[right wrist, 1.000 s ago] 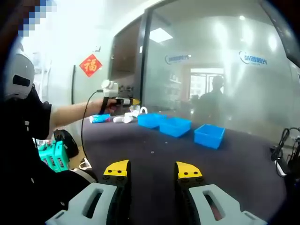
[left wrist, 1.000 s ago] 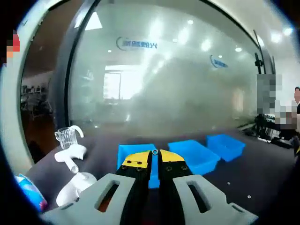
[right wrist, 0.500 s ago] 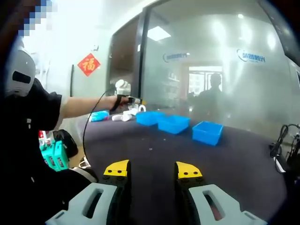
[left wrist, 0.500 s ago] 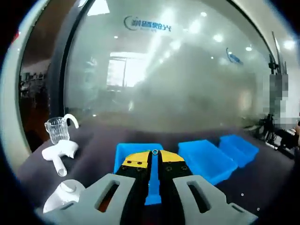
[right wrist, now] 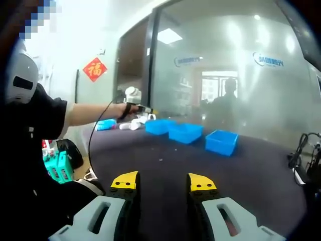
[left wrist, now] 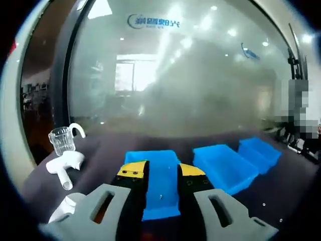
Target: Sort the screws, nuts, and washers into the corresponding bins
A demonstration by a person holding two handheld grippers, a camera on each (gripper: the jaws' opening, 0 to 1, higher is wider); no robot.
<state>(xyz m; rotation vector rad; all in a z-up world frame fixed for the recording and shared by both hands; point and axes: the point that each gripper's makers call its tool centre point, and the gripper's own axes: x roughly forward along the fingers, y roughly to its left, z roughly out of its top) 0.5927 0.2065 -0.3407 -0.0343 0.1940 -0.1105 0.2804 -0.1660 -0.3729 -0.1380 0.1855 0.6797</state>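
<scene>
Dark tabletop (left wrist: 281,186); left hand-held gripper (left wrist: 161,170) parted, empty, over blue bin (left wrist: 158,188).

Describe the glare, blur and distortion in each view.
Left gripper view: ceiling lights smear as bright glare across the frosted glass wall, its frame bowed by fisheye; the blue bins stay fairly sharp. Right gripper view: bright wash on the white wall at left, a hazy reflection of a person in the glass, and soft small bins far across the dark table.

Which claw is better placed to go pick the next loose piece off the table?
Probably the right claw: it hangs open above the dark table, where a small piece lies ahead. The left claw is open too, but over the nearest blue bin.
</scene>
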